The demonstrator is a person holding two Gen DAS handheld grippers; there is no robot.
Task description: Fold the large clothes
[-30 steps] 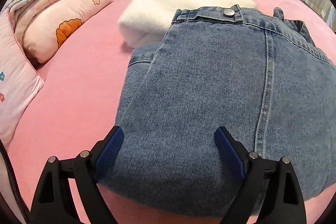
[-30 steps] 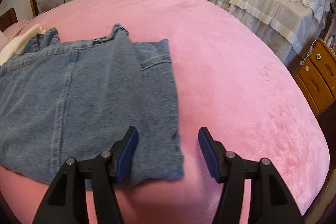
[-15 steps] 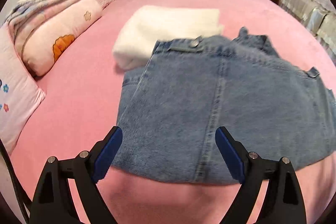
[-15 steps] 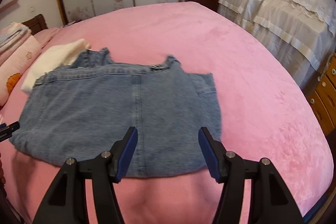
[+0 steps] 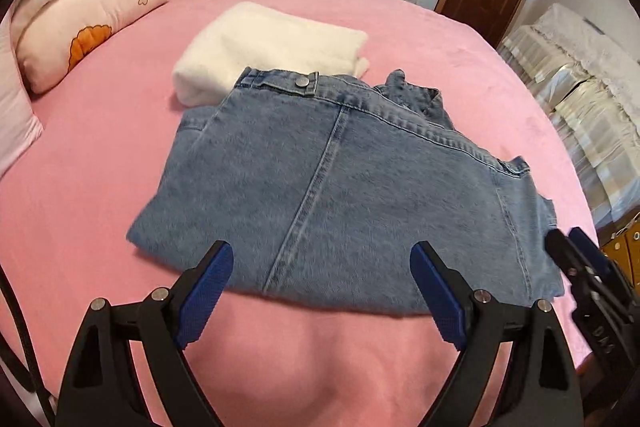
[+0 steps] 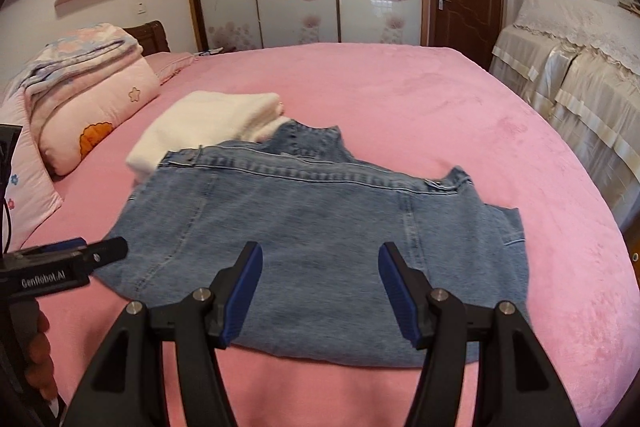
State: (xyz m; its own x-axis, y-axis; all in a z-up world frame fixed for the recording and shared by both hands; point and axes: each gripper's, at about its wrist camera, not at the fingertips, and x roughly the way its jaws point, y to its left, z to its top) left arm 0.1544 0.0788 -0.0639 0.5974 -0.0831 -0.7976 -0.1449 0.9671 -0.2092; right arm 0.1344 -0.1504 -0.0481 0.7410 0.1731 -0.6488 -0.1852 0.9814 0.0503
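left wrist view: the left gripper [image 5: 322,291] is seen with its jaws wide apart and nothing between them, held above the near edge of the jeans [image 5: 340,187]. the jeans lie folded into a compact block on the pink bed [image 5: 100,155], waistband and button turned to the far side. the waistband's far end rests against, perhaps partly on, a folded white garment [image 5: 264,47]. a pillow [image 5: 92,15] is seen well apart at the far left. the tip of the right gripper [image 5: 576,255] is seen at the right edge, near the right side of the jeans; from here it cannot be told whether cloth is touched.

right wrist view: the right gripper [image 6: 320,291] is shown with jaws apart and empty, above the near hem of the jeans [image 6: 320,227]. the left gripper [image 6: 80,255] is seen at the left edge, just beside the left corner of the jeans. the bed [image 6: 460,115] is otherwise bare on the right. the white garment [image 6: 208,123] lies behind the jeans.

the fold is judged nearly or fully done: the legs appear doubled over and the edges roughly squared. a flap is seen sticking out at the right side, and the waistband corners are raised, so a little tidying, or one more fold to match the white garment, may be left.
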